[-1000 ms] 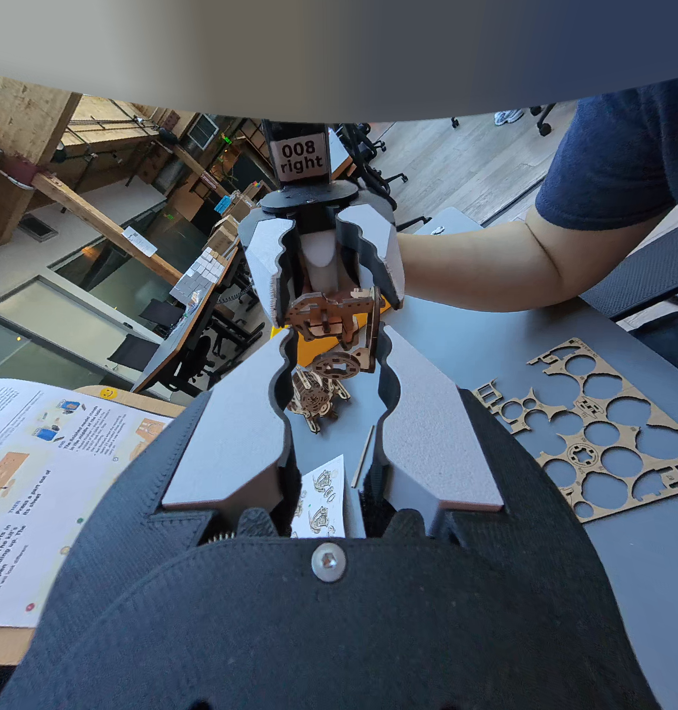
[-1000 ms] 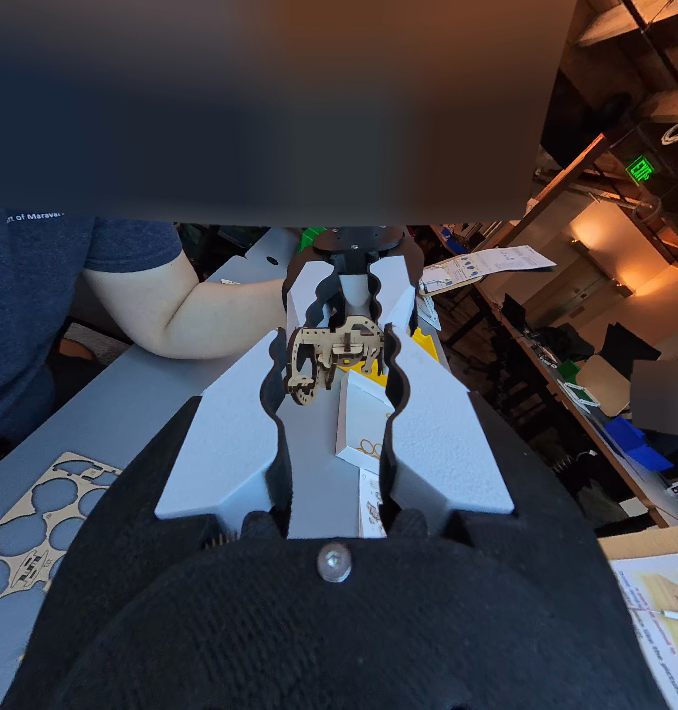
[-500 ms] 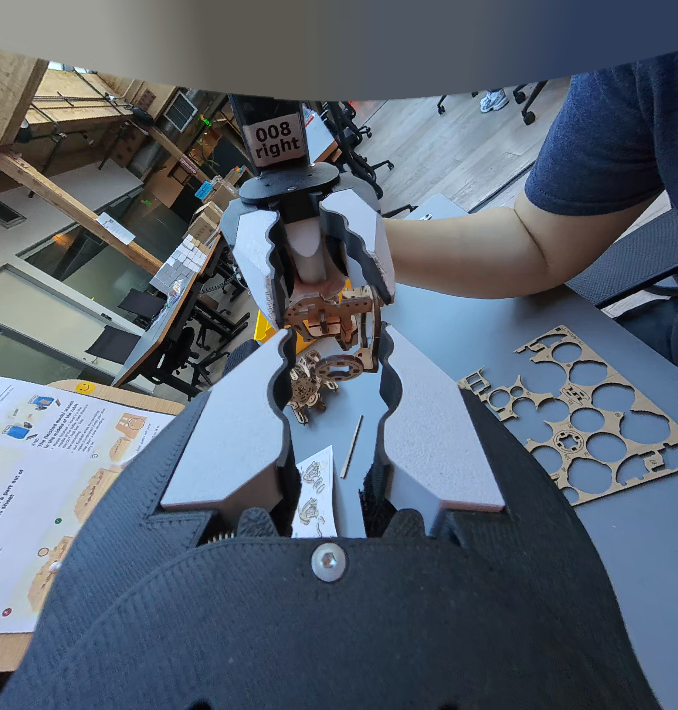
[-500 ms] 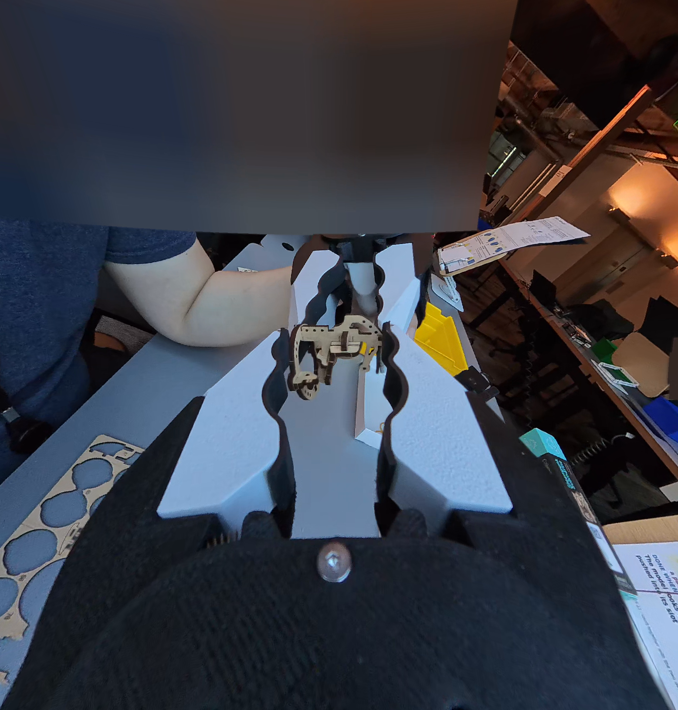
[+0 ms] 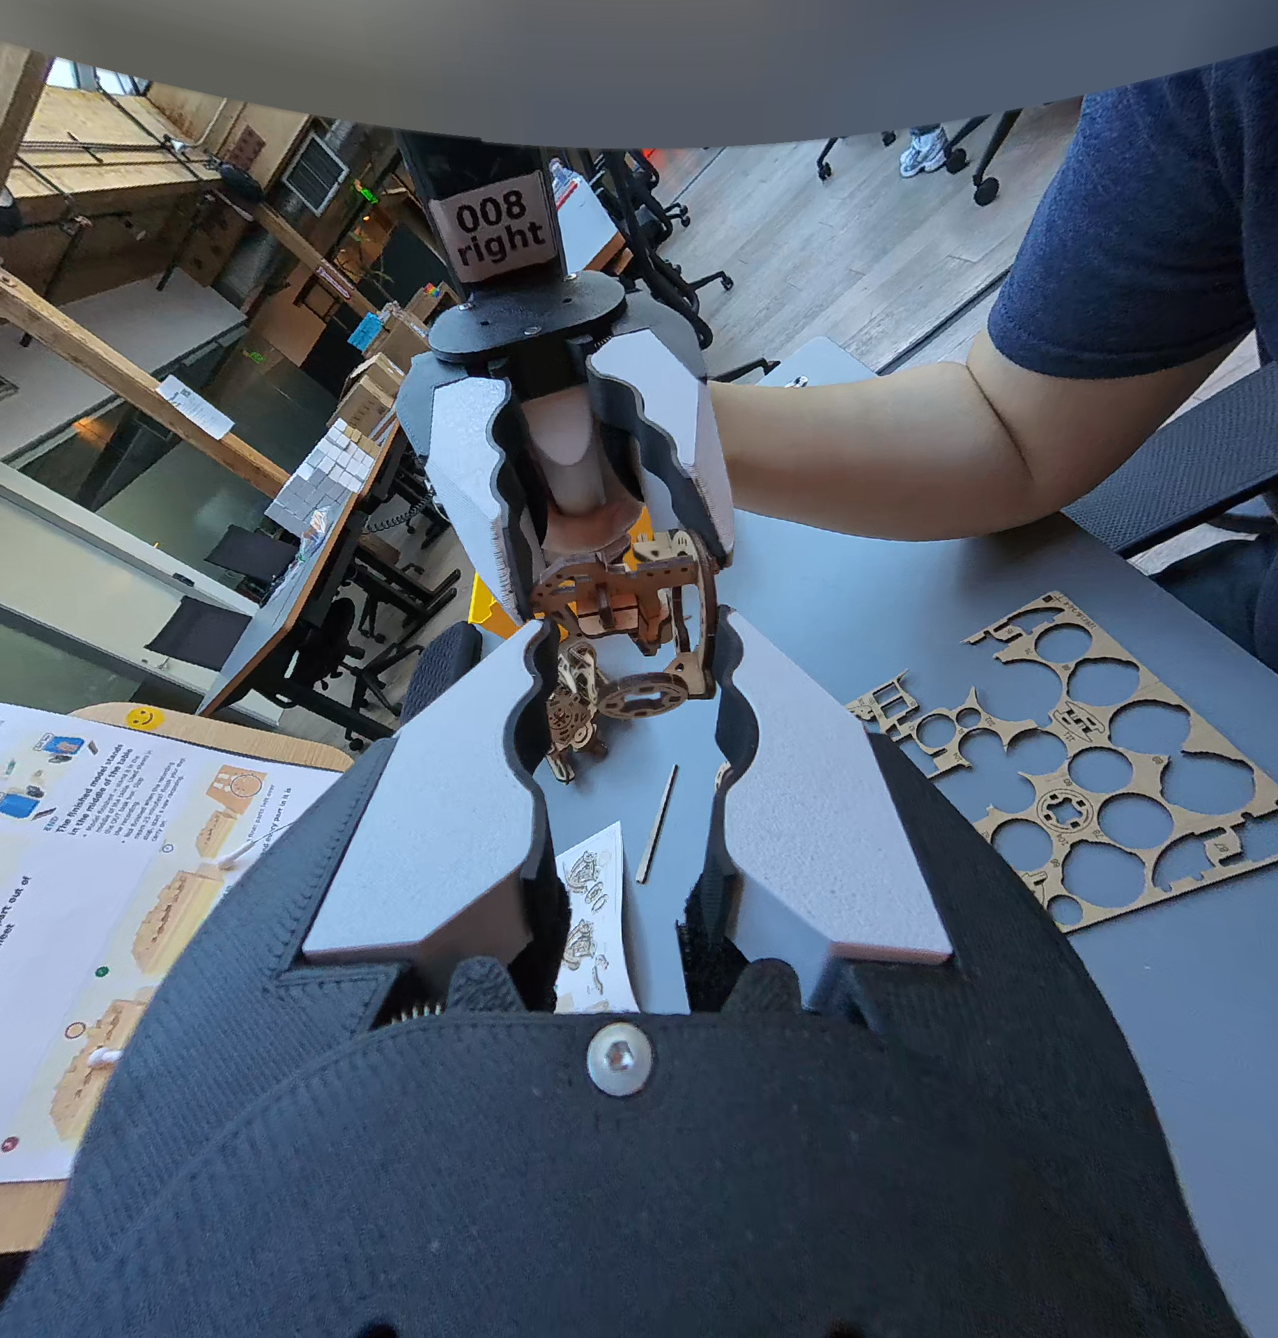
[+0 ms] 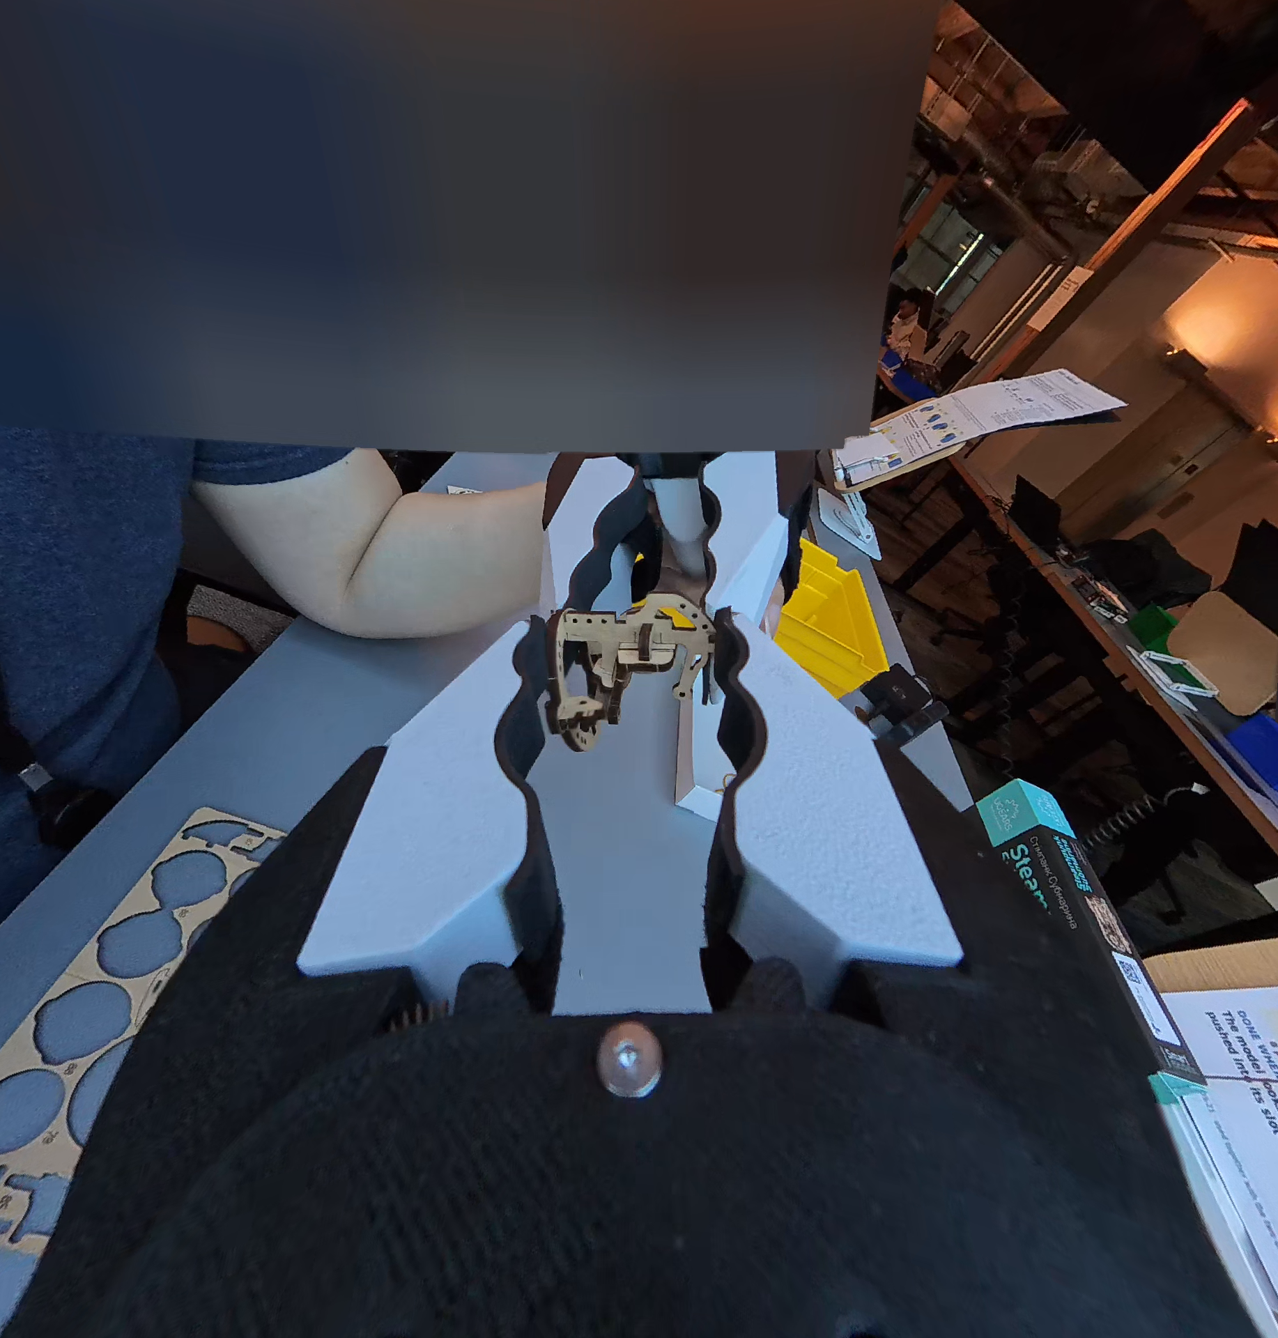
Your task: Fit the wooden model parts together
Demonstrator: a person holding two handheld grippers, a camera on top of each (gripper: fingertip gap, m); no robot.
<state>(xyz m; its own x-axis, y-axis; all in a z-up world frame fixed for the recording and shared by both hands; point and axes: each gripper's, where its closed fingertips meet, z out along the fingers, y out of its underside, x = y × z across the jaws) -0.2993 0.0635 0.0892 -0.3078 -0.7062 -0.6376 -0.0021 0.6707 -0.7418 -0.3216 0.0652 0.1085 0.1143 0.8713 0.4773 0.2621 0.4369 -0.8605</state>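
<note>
A small wooden model assembly [image 5: 621, 615] of slotted plywood pieces hangs in the air between my two grippers, which face each other tip to tip. My left gripper [image 5: 632, 630] is shut on its near side, with a ring-shaped part [image 5: 643, 699] hanging below. My right gripper [image 5: 614, 557] closes on it from the far side. In the right wrist view my right gripper [image 6: 629, 633] grips the model [image 6: 621, 651] between its tips, and the left gripper [image 6: 647, 579] sits just behind it. The contact points are partly hidden.
On the grey table [image 5: 875, 615] lie another small wooden piece [image 5: 571, 717], a thin stick [image 5: 658, 818], a punched-out plywood sheet [image 5: 1099, 767] and an instruction sheet [image 5: 78, 905]. A white box [image 6: 694, 760], a teal-and-black box [image 6: 1056, 905], a yellow bin [image 6: 831, 630] and a person's arm [image 5: 911, 449] are close by. My two grippers' fingertips are within a few centimetres of each other.
The two grippers have drawn closer together with the model between them. The model has turned a little. The right wrist view has swung so the teal-and-black box now shows.
</note>
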